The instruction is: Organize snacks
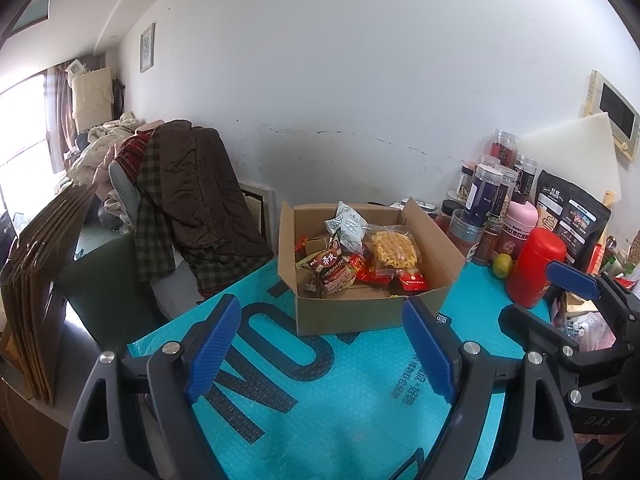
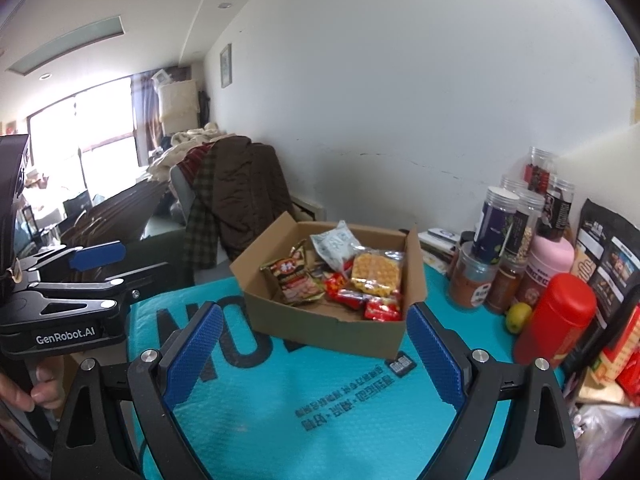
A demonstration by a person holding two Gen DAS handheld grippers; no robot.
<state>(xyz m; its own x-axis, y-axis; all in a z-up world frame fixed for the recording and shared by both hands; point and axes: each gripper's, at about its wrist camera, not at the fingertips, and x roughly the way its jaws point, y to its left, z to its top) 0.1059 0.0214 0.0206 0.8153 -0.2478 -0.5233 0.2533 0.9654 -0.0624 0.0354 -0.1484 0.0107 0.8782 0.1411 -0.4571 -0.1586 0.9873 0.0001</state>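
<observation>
Here, the cardboard box (image 1: 368, 308) of snacks sits on the turquoise-covered surface (image 1: 340, 392), flaps up, straight ahead of both tools. Left hand-held gripper (image 1: 322, 348): jaws spread wide, nothing between the blue pads (image 1: 216, 344), hovering over bare cover short of the box's near wall, well apart from it. Right hand-held gripper (image 2: 316, 356): jaws likewise spread and empty; in its own view the right pad (image 2: 434, 356) lines up with the box's near right corner, but whether it touches cannot be told. One box (image 2: 332, 328) only. Inside: one waffle in clear wrap (image 1: 394, 254), one pale grey-white pouch (image 1: 348, 226) standing tilted toward the back, one brown-red pictured packet (image 1: 334, 270) at the left, and red wrapped pieces (image 1: 410, 280) at the front, three or so, exact count unclear, with more wrappers half hidden beneath. To the right of the box, near the wall: one red canister (image 1: 536, 268) closest to the right tool, one pink-lidded container (image 1: 520, 220), one small yellow-green fruit (image 1: 502, 265), one black pouch (image 1: 572, 216), and a cluster of clear-lidded jars (image 1: 486, 192), at least six, partly hiding each other. A person's fingers (image 2: 44, 388) grip the left tool's handle at the right view's left edge.
</observation>
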